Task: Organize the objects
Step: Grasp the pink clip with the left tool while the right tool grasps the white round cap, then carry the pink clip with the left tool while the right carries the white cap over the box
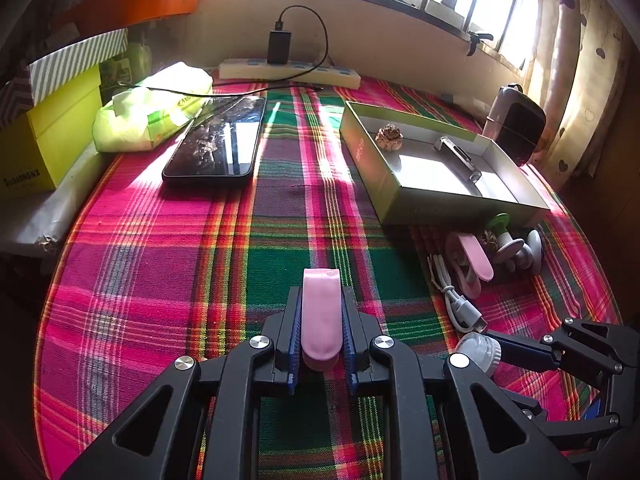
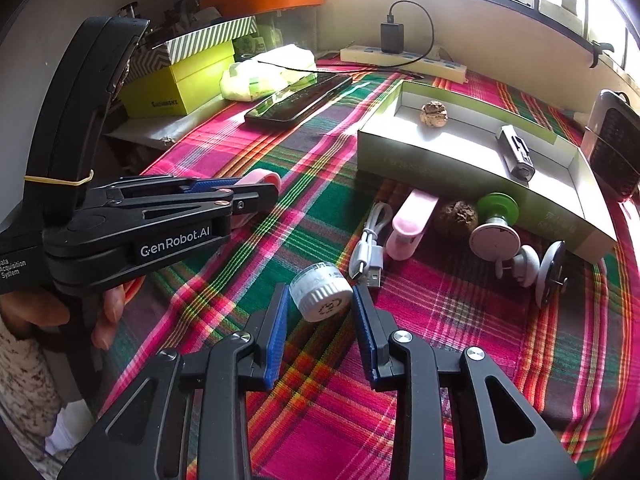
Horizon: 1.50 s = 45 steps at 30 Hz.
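Observation:
My left gripper (image 1: 321,296) is shut on a pink clip (image 1: 321,316) and holds it above the plaid cloth; it also shows in the right wrist view (image 2: 256,188). My right gripper (image 2: 320,292) is open around a small white bottle (image 2: 321,297), its jaws on either side and apart from it. The bottle also shows in the left wrist view (image 1: 480,350). An open green box (image 2: 460,168) holds a walnut (image 2: 434,114) and a silver lighter (image 2: 516,152). In front of the box lie a second pink clip (image 2: 410,220), a white cable (image 2: 370,244), a dark nut (image 2: 456,218) and white suction hooks (image 2: 516,248).
A black phone (image 1: 218,142) lies at the back left beside a tissue pack (image 1: 152,108). Yellow and striped boxes (image 1: 52,120) stand at the left edge. A power strip (image 1: 290,70) with a charger lies along the wall. A dark speaker (image 1: 516,124) stands behind the green box.

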Each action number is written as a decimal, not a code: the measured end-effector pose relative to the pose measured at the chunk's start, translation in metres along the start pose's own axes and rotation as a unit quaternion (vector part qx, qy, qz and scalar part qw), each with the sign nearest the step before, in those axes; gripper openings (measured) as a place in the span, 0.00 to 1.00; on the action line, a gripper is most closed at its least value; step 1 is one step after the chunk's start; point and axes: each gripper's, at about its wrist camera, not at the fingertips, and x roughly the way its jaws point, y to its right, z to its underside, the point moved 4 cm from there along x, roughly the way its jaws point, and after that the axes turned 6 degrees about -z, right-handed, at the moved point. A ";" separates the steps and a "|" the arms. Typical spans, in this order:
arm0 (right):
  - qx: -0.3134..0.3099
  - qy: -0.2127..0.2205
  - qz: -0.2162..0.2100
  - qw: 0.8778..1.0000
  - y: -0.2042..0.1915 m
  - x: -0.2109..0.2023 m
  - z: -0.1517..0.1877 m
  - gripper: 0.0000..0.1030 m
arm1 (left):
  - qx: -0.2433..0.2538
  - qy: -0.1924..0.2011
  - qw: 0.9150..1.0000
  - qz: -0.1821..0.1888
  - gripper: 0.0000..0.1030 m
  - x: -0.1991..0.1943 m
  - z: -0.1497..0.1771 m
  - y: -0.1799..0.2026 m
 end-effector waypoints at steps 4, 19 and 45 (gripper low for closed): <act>0.003 0.001 -0.004 1.000 0.002 0.000 0.000 0.32 | 0.002 0.000 1.000 -0.002 0.16 0.000 0.000 0.000; 0.010 0.010 -0.007 1.000 0.008 -0.004 -0.002 0.32 | 0.005 0.001 1.000 -0.010 0.15 -0.001 0.001 0.001; 0.034 0.041 -0.003 0.999 0.028 -0.028 -0.011 0.32 | 0.034 0.016 0.999 -0.002 0.15 -0.021 -0.008 0.027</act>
